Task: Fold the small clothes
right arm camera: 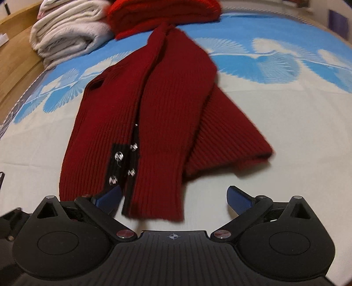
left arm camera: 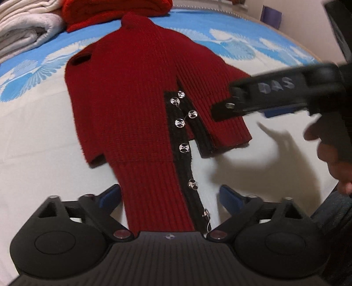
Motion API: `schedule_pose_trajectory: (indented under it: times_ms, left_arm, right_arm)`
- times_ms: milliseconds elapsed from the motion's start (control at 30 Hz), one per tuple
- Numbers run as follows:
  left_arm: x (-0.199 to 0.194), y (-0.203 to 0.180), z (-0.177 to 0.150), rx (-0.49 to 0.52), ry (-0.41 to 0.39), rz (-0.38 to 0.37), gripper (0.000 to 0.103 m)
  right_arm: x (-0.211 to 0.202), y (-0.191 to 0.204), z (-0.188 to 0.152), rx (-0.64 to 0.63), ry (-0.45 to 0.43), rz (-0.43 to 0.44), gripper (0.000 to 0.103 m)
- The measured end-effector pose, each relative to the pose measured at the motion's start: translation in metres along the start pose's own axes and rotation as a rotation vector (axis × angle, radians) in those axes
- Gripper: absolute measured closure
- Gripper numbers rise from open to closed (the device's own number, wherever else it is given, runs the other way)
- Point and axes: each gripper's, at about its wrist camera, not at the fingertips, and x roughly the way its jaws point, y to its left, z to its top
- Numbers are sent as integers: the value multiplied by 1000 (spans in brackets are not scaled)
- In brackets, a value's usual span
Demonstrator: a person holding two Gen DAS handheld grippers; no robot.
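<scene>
A small dark red knit cardigan (left arm camera: 132, 105) with a black button band (left arm camera: 184, 154) and clear buttons lies flat on the bed, neck away from me. My left gripper (left arm camera: 169, 195) is open, its jaws either side of the cardigan's near hem. The right gripper (left arm camera: 222, 110) shows in the left wrist view over the cardigan's right sleeve. In the right wrist view the cardigan (right arm camera: 154, 114) lies ahead and the right gripper (right arm camera: 173, 195) is open over its near hem, holding nothing.
The bed sheet (left arm camera: 44, 136) is white with blue leaf prints. A folded brighter red knit (right arm camera: 162, 13) and a stack of folded white fabric (right arm camera: 70, 28) sit at the far edge. A wooden floor (right arm camera: 15, 57) shows at left.
</scene>
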Motion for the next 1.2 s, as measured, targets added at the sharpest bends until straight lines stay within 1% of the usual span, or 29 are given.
schedule_pose_trajectory:
  times_ms: [67,100,133,167,200,233,267,300,367,433,500,533,567,600,633,667,700,733,767,800,833,867,900,933,1000,1067,1133,1167,1200]
  left_arm:
    - [3,-1,4,-3,-11,38,42]
    - [3,-1,5,-6,-18,35,50]
    - [1,2,8,-26,-19,26,65]
    - [0,5,11,-52,-25,25,77]
    - [-4,10,13,-83,-30,27,78]
    - [-9,18,16,-131,-29,34,79]
    - [-17,26,19,-180,-44,42,80]
    - [-29,35,22,-207,-79,49,80]
    - [-66,64,33,-266,-208,112,81]
    - [-101,108,51,-362,-318,162,82]
    - [-119,155,75,-445,-373,220,82]
    - [-124,186,92,-478,-411,306,82]
    - [-125,209,104,-489,-446,404,82]
    - [-124,234,116,-494,-476,528,82]
    - [-117,260,129,-499,-494,653,82]
    - [-110,290,140,-526,-482,769,81]
    - [-102,317,149,-582,-447,856,81]
    - [-95,346,153,-656,-401,960,80]
    - [-91,362,153,-706,-368,1017,66]
    - [-89,374,150,-749,-343,1030,56]
    - [-89,381,142,-781,-339,990,39]
    - [-86,377,132,-795,-360,911,24]
    - [-82,370,124,-793,-369,852,19]
    - [-80,361,116,-784,-360,813,17]
    - [-69,329,105,-736,-308,693,17]
    - [-54,290,96,-704,-239,525,17]
    - [-44,245,78,-710,-160,363,17]
    - [-38,224,69,-716,-107,278,17]
    - [-35,209,62,-722,-76,222,17]
  right_arm:
    - [12,1,3,4,47,55,19]
    - [17,1,4,15,69,78,21]
    - [20,2,2,24,79,100,41]
    - [19,4,2,14,67,90,73]
    - [16,8,2,-19,44,49,87]
    - [9,10,2,-40,12,16,94]
    - [-1,10,4,-30,-22,9,94]
    - [-15,8,6,-18,-67,30,94]
    - [-53,4,14,-29,-205,42,94]
    - [-88,-7,34,-38,-336,16,94]
    - [-118,-32,70,-18,-447,-54,94]
    - [-127,-48,89,6,-488,-102,94]
    - [-134,-67,111,38,-530,-176,94]
    - [-140,-87,132,79,-564,-260,94]
    - [-145,-113,153,156,-599,-348,94]
    - [-149,-140,170,266,-623,-421,93]
    - [-152,-172,184,398,-634,-517,92]
    - [-153,-194,191,485,-630,-609,86]
    - [-152,-211,194,552,-611,-696,71]
    - [-151,-222,193,581,-578,-718,56]
    - [-149,-230,184,588,-563,-679,33]
    - [-147,-231,169,579,-581,-599,28]
    - [-143,-230,156,562,-577,-537,28]
    - [-134,-224,142,524,-523,-469,27]
    - [-114,-202,114,446,-413,-362,27]
    - [-95,-172,93,363,-335,-246,27]
    - [-80,-131,65,253,-259,-128,27]
    - [-74,-113,54,198,-224,-93,27]
    - [-73,-92,46,137,-186,-69,27]
